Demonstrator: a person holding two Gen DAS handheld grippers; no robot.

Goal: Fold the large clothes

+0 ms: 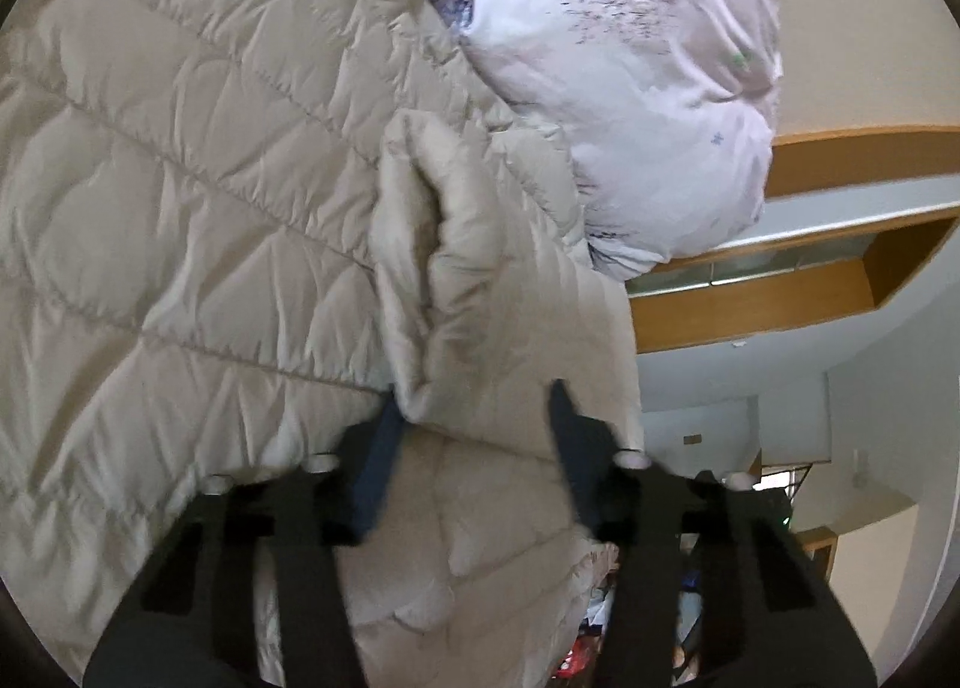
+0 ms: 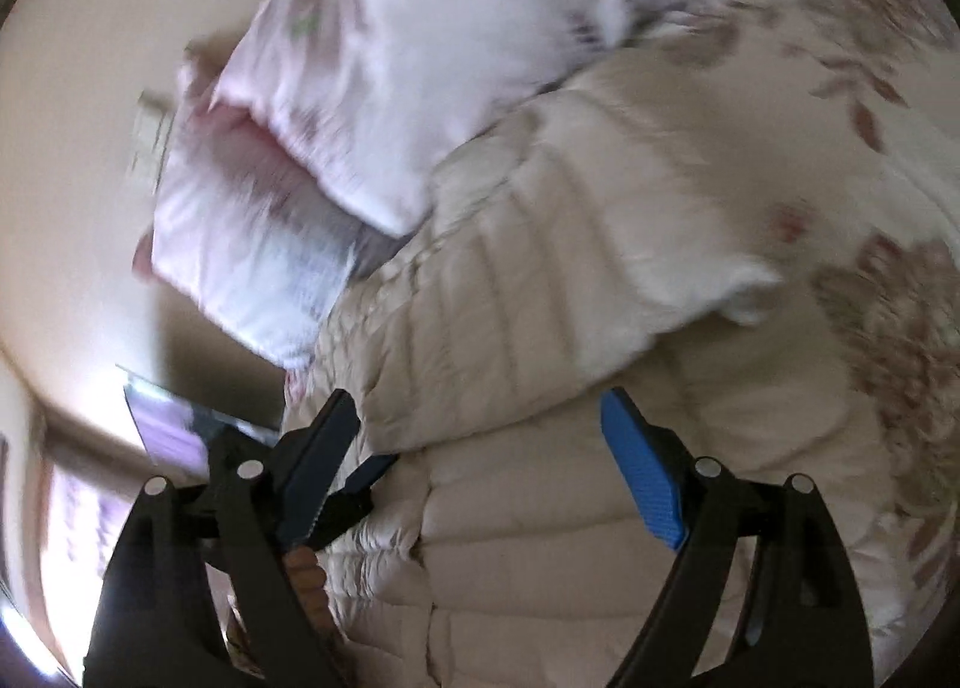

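Observation:
A large beige quilted down jacket (image 1: pixel 180 220) lies spread on the bed and fills most of the left wrist view. A folded part of it, like a sleeve or hem (image 1: pixel 480 292), runs down between the fingers of my left gripper (image 1: pixel 477 406), whose jaws stand apart around the fabric. In the blurred right wrist view the same jacket (image 2: pixel 570 328) lies under my right gripper (image 2: pixel 480 412), which is open just above it, its blue pads (image 2: pixel 642 466) spread wide. The other gripper's tip (image 2: pixel 354 490) shows at lower left beside it.
A pink-white floral duvet (image 1: pixel 630 87) is bunched at the head of the bed, also in the right wrist view (image 2: pixel 390 87). A floral bedspread (image 2: pixel 870 147) lies under the jacket. A wooden shelf or headboard (image 1: pixel 780 280) and room clutter (image 1: pixel 600 628) are beyond the bed edge.

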